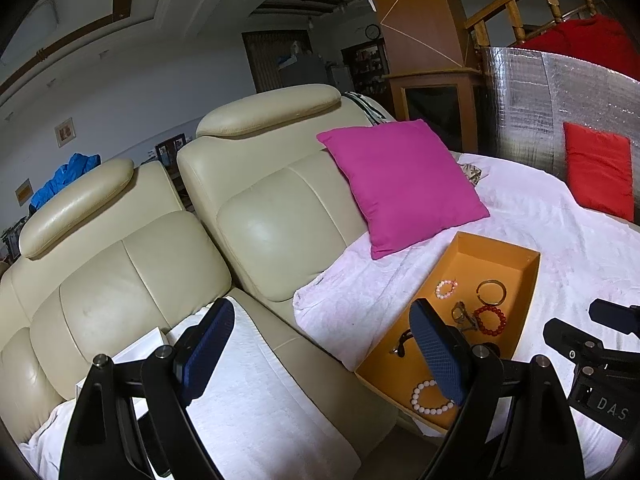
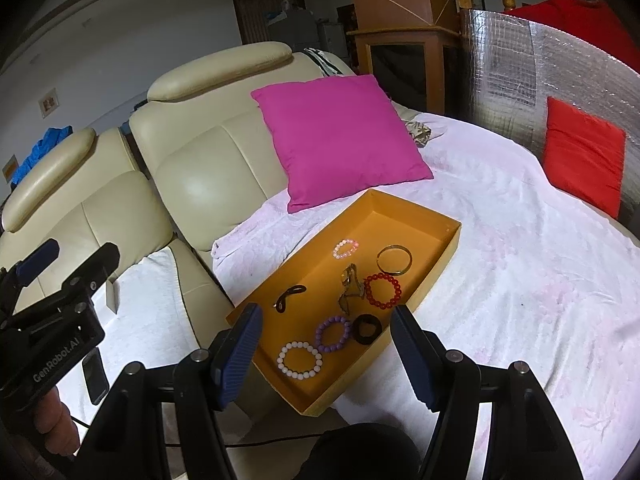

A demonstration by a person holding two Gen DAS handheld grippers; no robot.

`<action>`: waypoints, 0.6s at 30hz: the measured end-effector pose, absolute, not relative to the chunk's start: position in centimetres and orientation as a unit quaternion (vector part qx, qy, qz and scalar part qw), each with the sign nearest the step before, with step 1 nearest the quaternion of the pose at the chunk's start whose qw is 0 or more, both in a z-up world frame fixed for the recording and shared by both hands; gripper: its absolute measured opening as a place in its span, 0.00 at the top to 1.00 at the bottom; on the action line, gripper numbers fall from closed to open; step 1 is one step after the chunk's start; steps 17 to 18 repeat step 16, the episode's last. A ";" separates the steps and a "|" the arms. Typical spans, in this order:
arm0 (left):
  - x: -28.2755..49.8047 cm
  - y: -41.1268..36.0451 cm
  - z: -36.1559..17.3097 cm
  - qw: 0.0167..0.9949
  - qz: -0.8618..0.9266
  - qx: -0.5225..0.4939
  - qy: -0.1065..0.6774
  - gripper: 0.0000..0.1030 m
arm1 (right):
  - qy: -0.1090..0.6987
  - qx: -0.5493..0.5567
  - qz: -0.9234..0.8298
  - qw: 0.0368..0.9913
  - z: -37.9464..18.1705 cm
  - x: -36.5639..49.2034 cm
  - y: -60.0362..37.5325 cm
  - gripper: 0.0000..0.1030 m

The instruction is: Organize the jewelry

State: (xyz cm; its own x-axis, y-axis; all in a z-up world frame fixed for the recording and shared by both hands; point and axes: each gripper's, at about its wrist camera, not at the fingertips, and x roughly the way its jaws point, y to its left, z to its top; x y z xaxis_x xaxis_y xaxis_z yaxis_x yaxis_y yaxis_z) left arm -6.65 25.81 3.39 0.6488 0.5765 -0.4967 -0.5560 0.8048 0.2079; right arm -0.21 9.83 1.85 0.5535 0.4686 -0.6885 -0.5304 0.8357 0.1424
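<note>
An orange box (image 2: 404, 208) (image 1: 496, 246) lies on a pink-white blanket. It holds a white bead bracelet (image 2: 300, 360) (image 1: 430, 398), a purple bead bracelet (image 2: 332, 334), a black hair tie (image 2: 366, 329), a red bead bracelet (image 2: 383, 290) (image 1: 490, 320), a gold bangle (image 2: 394, 259) (image 1: 491, 292), a small pink bead bracelet (image 2: 345, 249) (image 1: 446, 289), a gold watch (image 2: 351, 288) and a black loop (image 2: 290, 298). My right gripper (image 2: 324, 360) is open and empty above the box's near end. My left gripper (image 1: 324, 356) is open and empty over the sofa seat, left of the box.
A cream leather sofa (image 1: 132, 264) stands to the left with a white towel (image 1: 256, 400) on its seat. A magenta cushion (image 2: 340, 136) leans behind the box. A red cushion (image 2: 582, 156) rests against a silver foil panel (image 2: 520, 92) at the right.
</note>
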 end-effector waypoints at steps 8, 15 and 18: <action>-5.8 25.9 2.9 0.903 0.317 0.022 0.289 0.13 | 0.387 -0.037 0.289 0.875 1.0 0.7 10.5 0.32; -2.8 22.2 3.2 0.913 0.287 0.063 0.283 0.13 | 0.376 -0.003 0.271 0.886 1.2 2.3 6.6 0.32; -1.6 20.9 3.3 0.920 0.263 0.067 0.283 0.13 | 0.371 0.003 0.258 0.892 1.2 2.8 4.9 0.32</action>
